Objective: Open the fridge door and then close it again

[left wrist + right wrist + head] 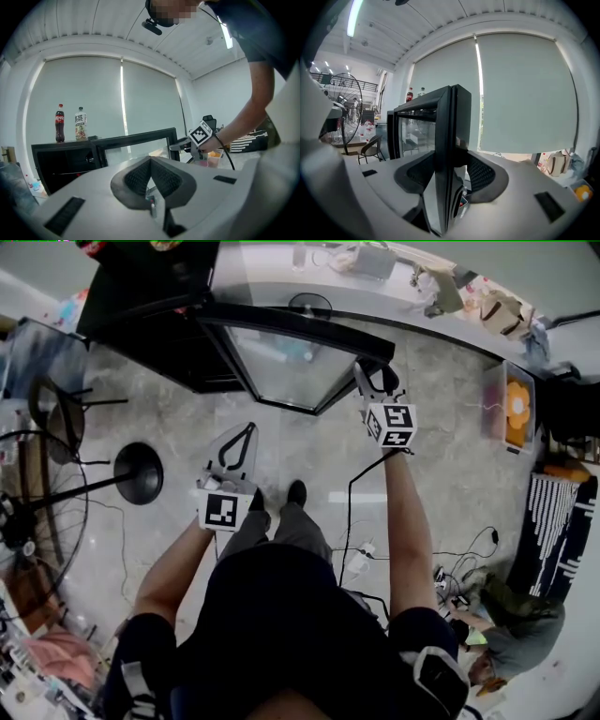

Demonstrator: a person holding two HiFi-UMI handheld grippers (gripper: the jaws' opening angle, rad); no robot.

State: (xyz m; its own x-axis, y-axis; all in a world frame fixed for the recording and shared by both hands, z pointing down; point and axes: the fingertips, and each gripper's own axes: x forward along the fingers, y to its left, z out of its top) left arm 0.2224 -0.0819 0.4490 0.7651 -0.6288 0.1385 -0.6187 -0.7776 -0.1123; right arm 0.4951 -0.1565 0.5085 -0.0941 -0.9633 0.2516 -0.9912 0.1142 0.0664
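Note:
The black fridge [150, 296] stands at the top left with its glass door [281, 367] swung out towards me. My right gripper [368, 371] is at the door's free edge. In the right gripper view that dark door edge [447, 122] runs upright between the two pads, and the right gripper [450, 161] is shut on it. My left gripper [249, 430] hangs over the floor in front of the door, shut and holding nothing. Seen from the left gripper [151, 159], the door [136, 150] stands open with the right gripper [180, 146] at its right end.
Two bottles [60, 123] stand on top of the fridge. A floor fan's round base [139, 472] and a chair [56, 404] are on the left. A cable [352, 512] trails over the floor, and boxes [514, 409] line the right wall.

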